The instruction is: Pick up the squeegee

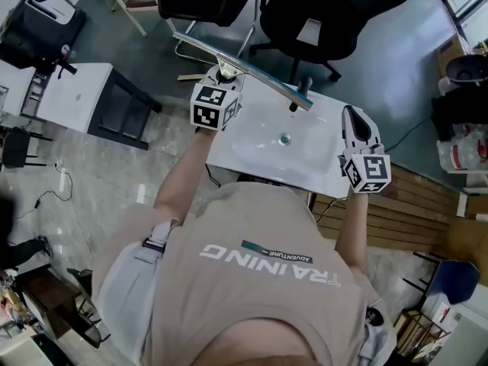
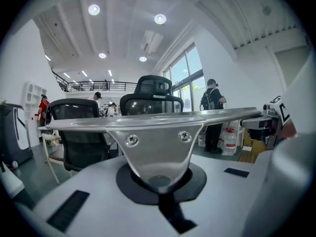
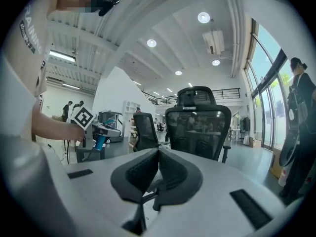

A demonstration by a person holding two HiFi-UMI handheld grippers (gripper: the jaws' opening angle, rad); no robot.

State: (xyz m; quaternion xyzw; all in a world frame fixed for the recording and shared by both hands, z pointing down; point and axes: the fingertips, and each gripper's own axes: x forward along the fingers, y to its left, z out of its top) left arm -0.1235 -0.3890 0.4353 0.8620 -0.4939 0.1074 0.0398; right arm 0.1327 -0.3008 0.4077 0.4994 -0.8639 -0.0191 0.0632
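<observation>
I have two grippers in hand, each with one marker cube. My left gripper (image 2: 160, 184) is clenched on the one squeegee (image 2: 158, 149). Its jaws pinch the stem below the triangular metal bracket, and I count two screws (image 2: 132, 139) on that bracket. The long metal blade runs roughly level across the whole left gripper view, above the jaws.

In the head view the squeegee (image 1: 252, 71) juts from my left gripper (image 1: 225, 75), at the left side of the far edge of the one white basin (image 1: 305, 170). Its blade slants from the upper left down to the right, across that far edge. The basin has one round drain (image 1: 285, 138) near its middle.

My right gripper (image 3: 158, 169) is clamped together with nothing between its two dark pads, which meet along a single seam. In the head view, my right gripper (image 1: 354, 120) sits over the basin's right edge, well apart from the squeegee.

Beyond the basin stand two black office chairs (image 1: 324, 10), side by side. The left gripper view shows those two chairs (image 2: 153, 95) behind the blade, and one person with a backpack (image 2: 212, 102) standing by the windows.
</observation>
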